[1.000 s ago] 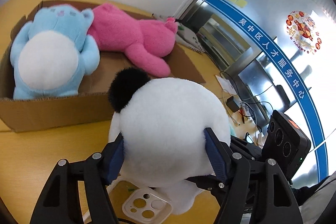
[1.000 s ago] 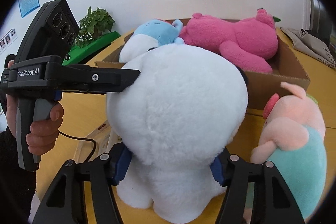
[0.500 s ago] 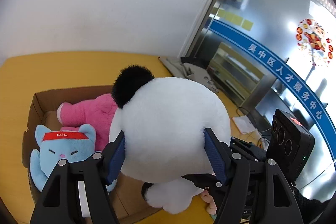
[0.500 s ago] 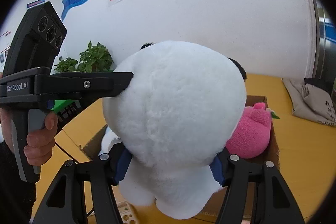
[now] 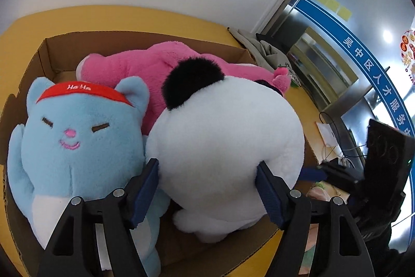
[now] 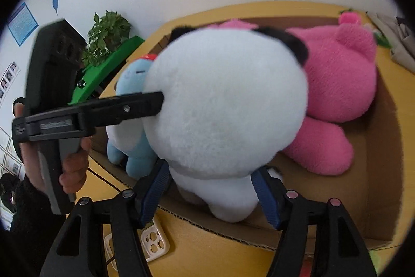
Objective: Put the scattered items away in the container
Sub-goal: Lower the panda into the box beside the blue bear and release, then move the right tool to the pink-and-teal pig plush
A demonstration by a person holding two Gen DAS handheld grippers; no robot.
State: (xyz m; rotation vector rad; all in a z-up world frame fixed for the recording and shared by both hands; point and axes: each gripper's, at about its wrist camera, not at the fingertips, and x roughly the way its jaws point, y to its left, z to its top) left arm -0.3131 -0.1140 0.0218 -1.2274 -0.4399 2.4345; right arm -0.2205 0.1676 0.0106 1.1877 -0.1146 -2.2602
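A white panda plush (image 5: 228, 136) with black ears hangs low inside the cardboard box (image 5: 46, 56), between a blue cat plush (image 5: 72, 136) and a pink plush (image 5: 135, 66). My left gripper (image 5: 207, 164) has its blue pads pressed into the panda's round head, and its jaws are opening. In the right wrist view my right gripper (image 6: 210, 168) clasps the panda (image 6: 228, 100) lower down, at its body, and its jaws are opening too. One left finger (image 6: 145, 103) digs into the head from the left. The panda's face is hidden.
The box (image 6: 384, 147) stands on a yellow table (image 5: 23, 38). A cream phone case (image 6: 153, 238) lies in front of the box. A potted plant (image 6: 109, 30) stands at the left and grey cloth (image 5: 269, 53) lies behind the box. A person's hand (image 6: 72, 168) grips the left handle.
Both grippers have carried the panda from the table in front of the box up over its near wall and down inside, beside the blue cat.
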